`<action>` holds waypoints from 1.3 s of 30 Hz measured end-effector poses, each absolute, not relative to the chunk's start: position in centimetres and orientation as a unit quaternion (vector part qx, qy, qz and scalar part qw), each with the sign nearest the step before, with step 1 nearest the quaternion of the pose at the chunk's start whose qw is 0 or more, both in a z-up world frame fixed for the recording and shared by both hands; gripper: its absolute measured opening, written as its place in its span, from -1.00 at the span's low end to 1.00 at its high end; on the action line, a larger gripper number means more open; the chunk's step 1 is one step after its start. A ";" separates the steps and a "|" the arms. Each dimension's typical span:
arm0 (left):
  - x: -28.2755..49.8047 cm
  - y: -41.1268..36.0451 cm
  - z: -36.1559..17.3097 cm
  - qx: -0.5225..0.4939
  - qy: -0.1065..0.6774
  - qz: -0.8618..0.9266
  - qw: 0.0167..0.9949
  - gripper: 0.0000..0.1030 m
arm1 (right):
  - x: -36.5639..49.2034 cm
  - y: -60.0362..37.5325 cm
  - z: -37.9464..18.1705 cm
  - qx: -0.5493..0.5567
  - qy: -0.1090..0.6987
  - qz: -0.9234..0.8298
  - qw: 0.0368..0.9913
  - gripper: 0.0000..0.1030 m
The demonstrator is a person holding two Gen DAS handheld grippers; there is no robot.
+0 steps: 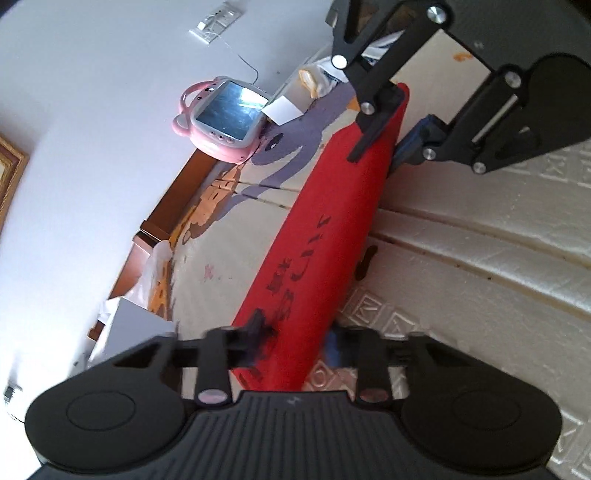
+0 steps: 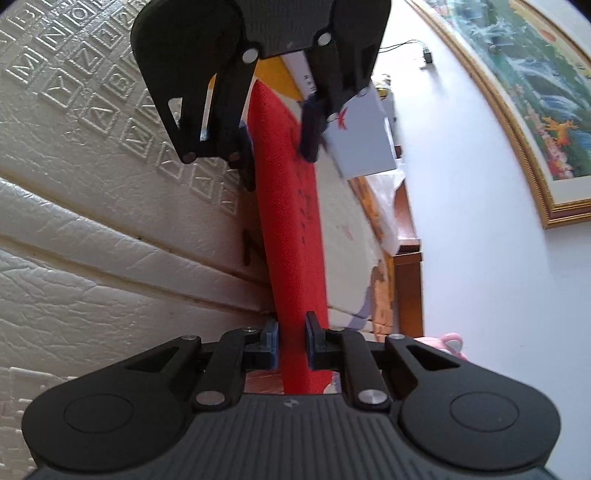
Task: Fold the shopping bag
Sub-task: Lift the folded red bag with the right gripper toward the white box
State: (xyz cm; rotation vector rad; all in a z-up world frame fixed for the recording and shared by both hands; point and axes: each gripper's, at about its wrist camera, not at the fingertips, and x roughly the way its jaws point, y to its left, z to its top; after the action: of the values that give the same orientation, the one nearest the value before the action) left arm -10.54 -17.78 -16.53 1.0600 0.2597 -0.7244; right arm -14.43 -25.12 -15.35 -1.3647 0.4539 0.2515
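From my left wrist camera, the red shopping bag stretches as a taut band from the left gripper at the bottom of the view up to the right gripper at the upper right. My left fingers are closed on the near end of the bag, the fabric pinched between them, black print showing beside the pad. At the far end the right gripper's dark finger lies across the red cloth, with a blue pad behind it. The bag hangs above a cream embossed mat patterned with letters and raised ridges. A pink toy tablet with a glossy screen stands beyond it, near the white wall. A wall socket sits high on that wall, and a white box rests at the left edge of the mat.

From my right wrist camera, the same shopping bag runs straight up the middle of the view. The right gripper holds its near end, blue-padded fingers set narrow and pressed against the red fabric on both sides. At the top, the left gripper grips the far end, slightly blurred. The embossed mat fills the left side. A gold-framed painting hangs on the wall at right, and a white box lies just beyond the bag.
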 end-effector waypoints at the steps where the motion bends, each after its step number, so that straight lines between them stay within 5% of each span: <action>1: -10.6 -17.8 -16.8 0.496 0.116 -0.334 0.793 -0.56 | -14.4 -25.1 -15.5 -0.629 0.202 0.113 0.742 -0.71; 23: -7.4 -12.0 -10.8 0.455 0.019 -0.121 0.882 -0.54 | -8.3 -19.7 -10.2 -0.716 0.017 0.072 0.694 -0.71; 39: 5.3 -2.1 -6.4 0.393 0.143 -0.038 0.907 -0.51 | 5.0 -9.9 -7.4 -0.750 -0.071 0.148 0.641 -0.71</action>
State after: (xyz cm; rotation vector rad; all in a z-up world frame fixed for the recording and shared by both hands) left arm 5.30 -2.13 -6.42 0.8113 0.2961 -0.0776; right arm 5.03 -9.87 -7.43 -1.7096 -0.1620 0.3371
